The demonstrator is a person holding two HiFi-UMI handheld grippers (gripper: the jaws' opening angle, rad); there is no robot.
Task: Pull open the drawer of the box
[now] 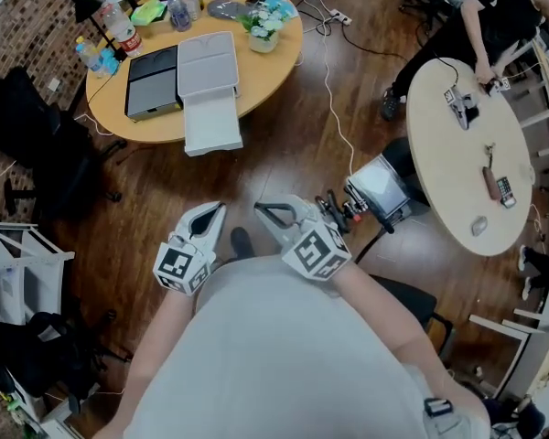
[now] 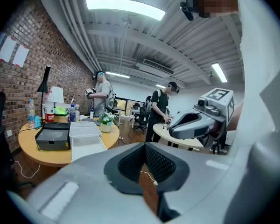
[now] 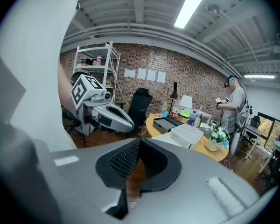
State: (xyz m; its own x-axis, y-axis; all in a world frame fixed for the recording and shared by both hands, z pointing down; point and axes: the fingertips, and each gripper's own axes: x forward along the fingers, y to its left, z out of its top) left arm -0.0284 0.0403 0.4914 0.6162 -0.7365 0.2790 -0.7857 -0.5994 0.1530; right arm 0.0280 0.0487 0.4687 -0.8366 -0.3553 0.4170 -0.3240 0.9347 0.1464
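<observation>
Bottle (image 1: 123, 30) near box (image 1: 208, 67): red label, print seemingly unreadable.

The round table (image 1: 156, 128) stands ahead, to the left. On it, the box (image 1: 207, 62) sits right of the neighbouring box (image 1: 152, 82), and its drawer (image 1: 212, 128) projects over the near table edge. The flower pot (image 1: 262, 31) and bottles (image 1: 178, 11) stand behind both boxes. A 2nd table (image 1: 448, 154) stands to the right. The left gripper (image 1: 218, 210) and right gripper (image 1: 261, 211) lie side by side, well short of the drawer.
</observation>
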